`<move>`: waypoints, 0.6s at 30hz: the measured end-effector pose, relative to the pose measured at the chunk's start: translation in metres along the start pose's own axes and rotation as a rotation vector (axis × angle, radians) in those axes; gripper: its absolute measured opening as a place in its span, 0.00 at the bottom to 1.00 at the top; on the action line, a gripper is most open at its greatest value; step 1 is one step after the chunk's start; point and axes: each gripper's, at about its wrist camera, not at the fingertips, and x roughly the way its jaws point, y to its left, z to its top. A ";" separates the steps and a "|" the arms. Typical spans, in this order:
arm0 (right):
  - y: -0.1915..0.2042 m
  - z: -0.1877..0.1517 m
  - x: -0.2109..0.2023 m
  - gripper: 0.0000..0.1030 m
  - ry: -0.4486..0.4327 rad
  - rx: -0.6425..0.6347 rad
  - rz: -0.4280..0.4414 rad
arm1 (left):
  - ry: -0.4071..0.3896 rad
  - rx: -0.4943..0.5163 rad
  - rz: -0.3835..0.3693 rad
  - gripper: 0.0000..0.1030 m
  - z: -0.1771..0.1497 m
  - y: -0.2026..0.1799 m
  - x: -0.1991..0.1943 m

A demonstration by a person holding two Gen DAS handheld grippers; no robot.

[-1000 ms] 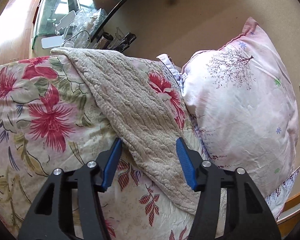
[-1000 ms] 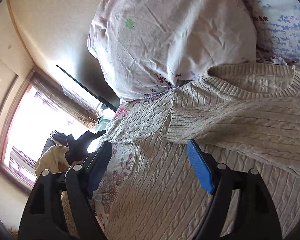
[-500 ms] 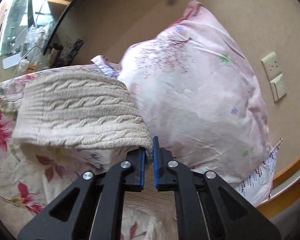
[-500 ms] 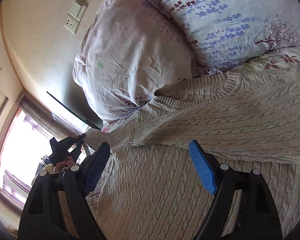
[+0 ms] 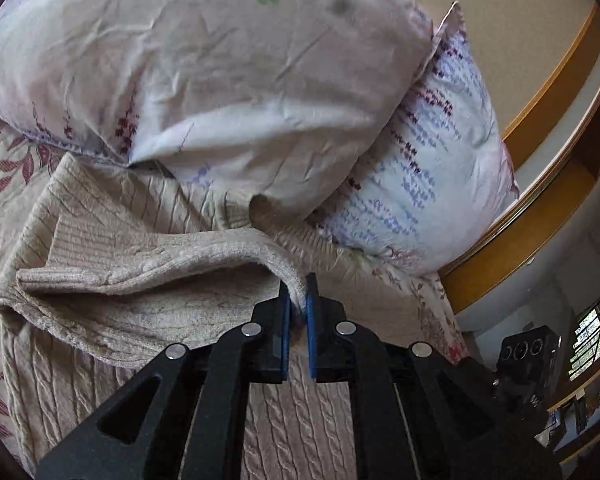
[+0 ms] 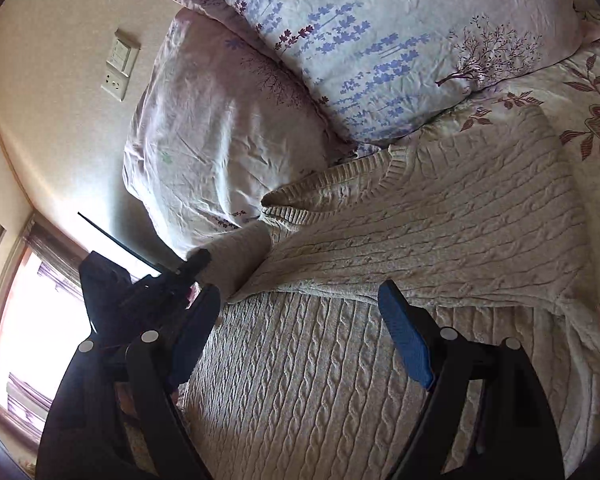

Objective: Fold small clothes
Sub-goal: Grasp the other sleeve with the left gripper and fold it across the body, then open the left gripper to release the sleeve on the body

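Two pillows lean at the head of the bed: a pale pink one with a green clover print, and a white one with lavender sprigs at about three o'clock of it in the left wrist view. Below them, on the floral bedspread, lies the beige cable-knit sweater, its ribbed collar nearly touching the pink pillow.

In the left wrist view, the left gripper has its blue pads pressed together on a fold of the sweater's sleeve. That sleeve hangs lifted from the pads and stretches toward nine o'clock, above the sweater's body.

From the right wrist view, the right gripper has its jaws wide apart above the sweater's lower body, with nothing between them; whether its pads touch the knit cannot be told. At ten o'clock of it the left gripper shows as a dark shape with the sleeve in its tips. A wall switch and socket sits at ten o'clock of that frame, a bright window at eight o'clock.
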 end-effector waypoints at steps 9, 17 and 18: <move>0.023 0.000 0.021 0.80 0.047 -0.093 -0.025 | 0.109 0.029 0.076 0.32 -0.029 0.006 0.018; 0.111 -0.001 0.078 0.78 0.147 -0.449 -0.046 | 0.014 0.058 0.156 0.66 -0.046 0.029 -0.067; 0.124 -0.005 0.092 0.73 0.175 -0.498 -0.030 | 0.005 0.060 0.188 0.66 -0.050 0.034 -0.078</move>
